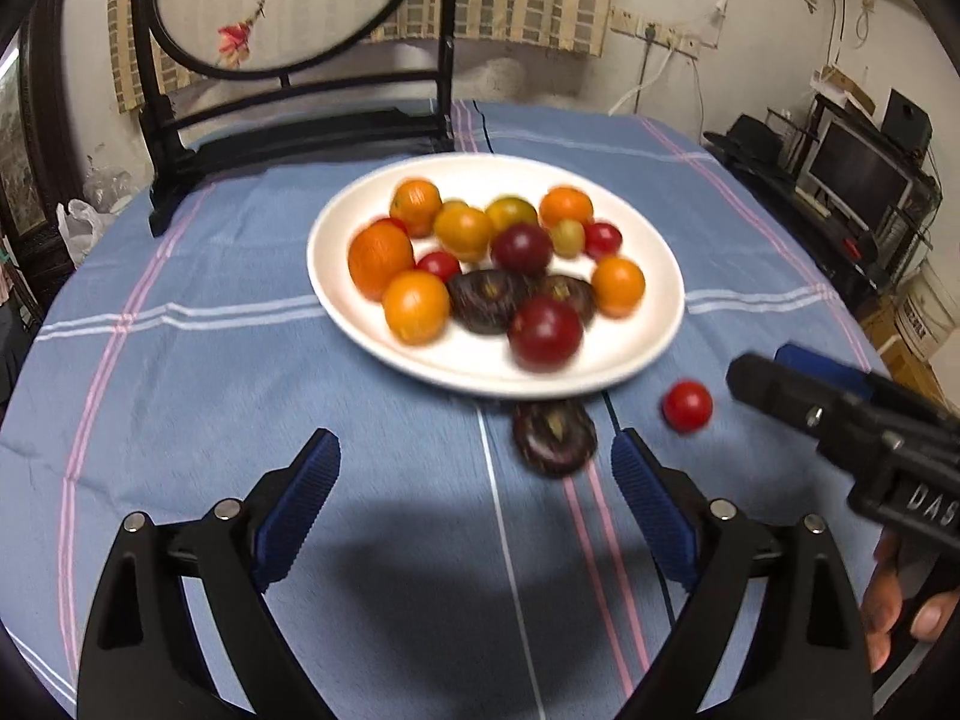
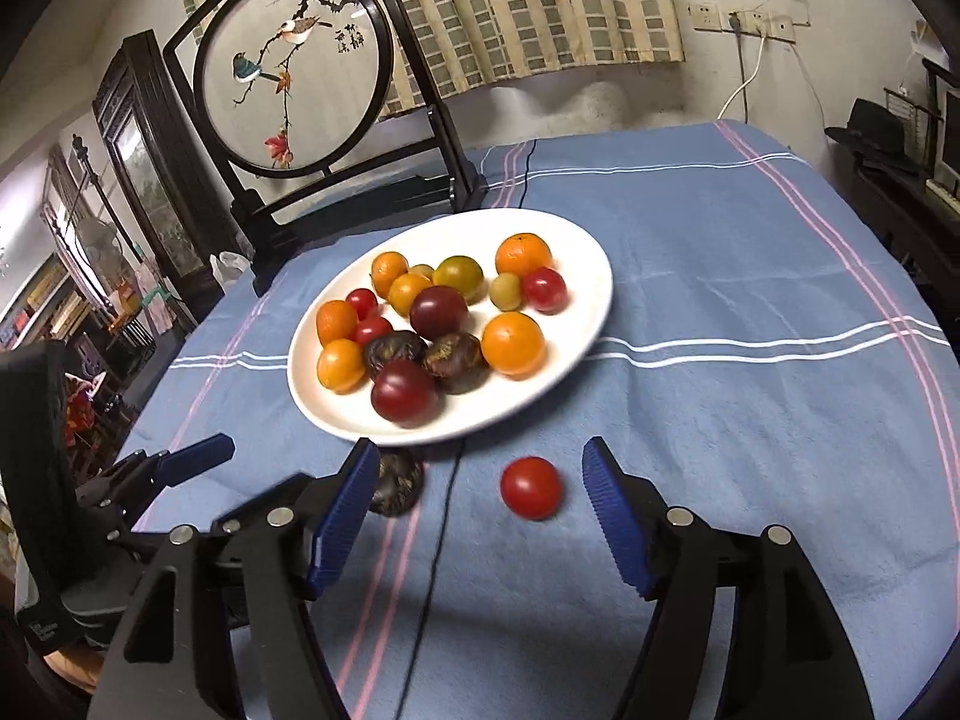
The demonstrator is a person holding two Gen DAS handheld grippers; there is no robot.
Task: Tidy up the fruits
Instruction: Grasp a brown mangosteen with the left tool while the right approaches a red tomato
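A white plate (image 1: 354, 300) (image 2: 576, 252) on the blue cloth holds several oranges, red tomatoes and dark purple fruits. A dark purple fruit (image 1: 553, 435) (image 2: 397, 483) lies on the cloth just in front of the plate. A red cherry tomato (image 1: 687, 405) (image 2: 531, 487) lies beside it to the right. My left gripper (image 1: 474, 468) is open and empty, a little short of the purple fruit. My right gripper (image 2: 477, 483) is open and empty, with the red tomato between its fingers' line. The right gripper also shows in the left wrist view (image 1: 798, 390).
A black wooden stand with a round embroidered screen (image 1: 288, 6) (image 2: 294, 66) stands at the table's back left. The blue striped tablecloth (image 1: 210, 360) (image 2: 750, 420) covers the table. Shelves and a monitor (image 1: 852, 174) are off the right edge.
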